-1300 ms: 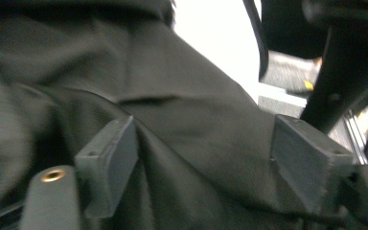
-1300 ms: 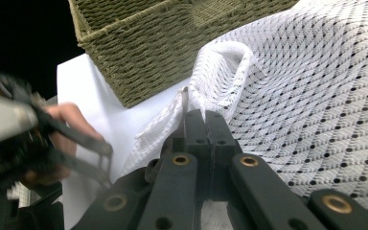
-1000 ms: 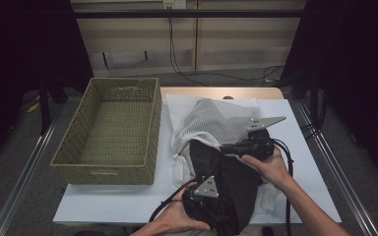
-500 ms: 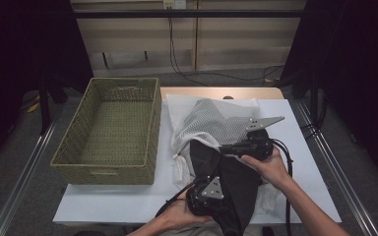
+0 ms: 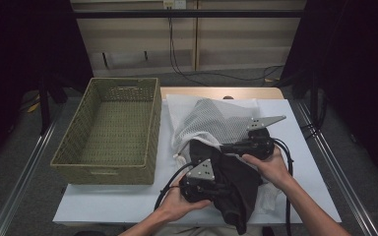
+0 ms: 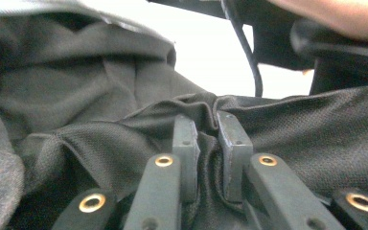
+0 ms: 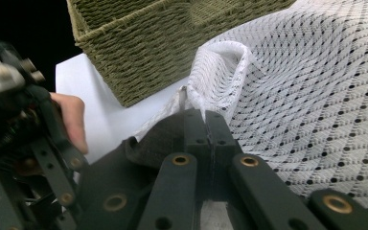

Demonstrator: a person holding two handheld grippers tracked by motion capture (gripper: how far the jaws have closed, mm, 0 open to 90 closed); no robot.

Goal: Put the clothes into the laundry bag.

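High view showing dark garment [image 5: 236, 189] lying on table [image 5: 128, 206], half on mesh bag [image 5: 211, 123] — left gripper [image 6: 210, 139] just been closing, pinching fold; right gripper [image 7: 204, 125] pinching edge. Basket [image 5: 108, 169] sitting empty — garment not yet moved.

I count one dark garment [image 5: 231, 189], one white mesh bag [image 5: 211, 120], one woven basket [image 5: 113, 132] on my desk [image 5: 108, 206], and two tools: left tool [image 5: 215, 189], right tool [image 5: 226, 147].

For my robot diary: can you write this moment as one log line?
left gripper: closing on dark cloth | right gripper: shut, pinching white mesh bag | basket: empty
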